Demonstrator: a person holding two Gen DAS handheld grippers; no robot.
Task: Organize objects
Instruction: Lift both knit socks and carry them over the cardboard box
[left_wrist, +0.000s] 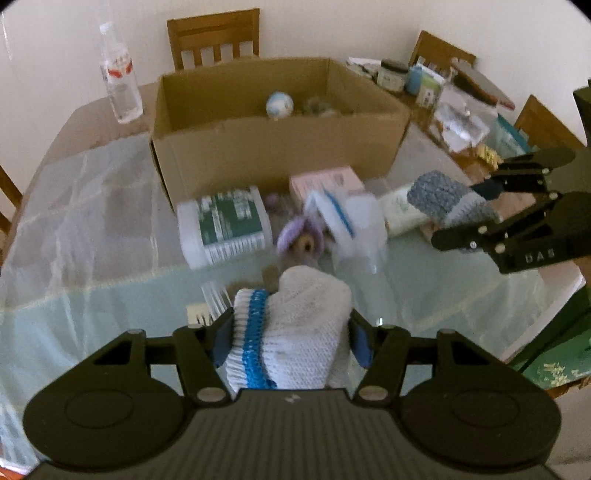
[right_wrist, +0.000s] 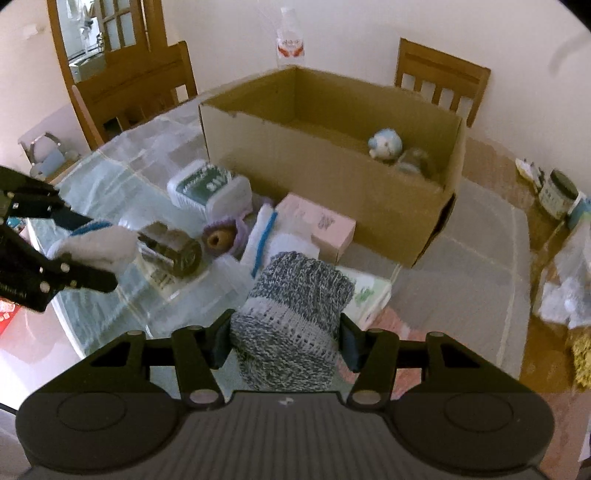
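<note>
My left gripper (left_wrist: 291, 332) is shut on a white knitted sock with a blue stripe (left_wrist: 295, 332), held above the table's near side; it also shows in the right wrist view (right_wrist: 96, 240). My right gripper (right_wrist: 284, 336) is shut on a grey-blue knitted sock (right_wrist: 291, 317), which also shows in the left wrist view (left_wrist: 447, 199). An open cardboard box (left_wrist: 273, 147) stands beyond, with a small blue-white plush toy (left_wrist: 279, 104) inside. In front of the box lie a white wipes tub (left_wrist: 225, 225), a pink box (left_wrist: 325, 181) and a purple knitted toy (left_wrist: 301, 240).
A clear water bottle (left_wrist: 120, 74) stands left of the box. Jars, papers and bags (left_wrist: 443, 96) crowd the table's right end. Wooden chairs (left_wrist: 214, 37) stand around the table. A white pack (right_wrist: 369, 295) lies under my right gripper. A dark jar (right_wrist: 173, 251) lies on its side.
</note>
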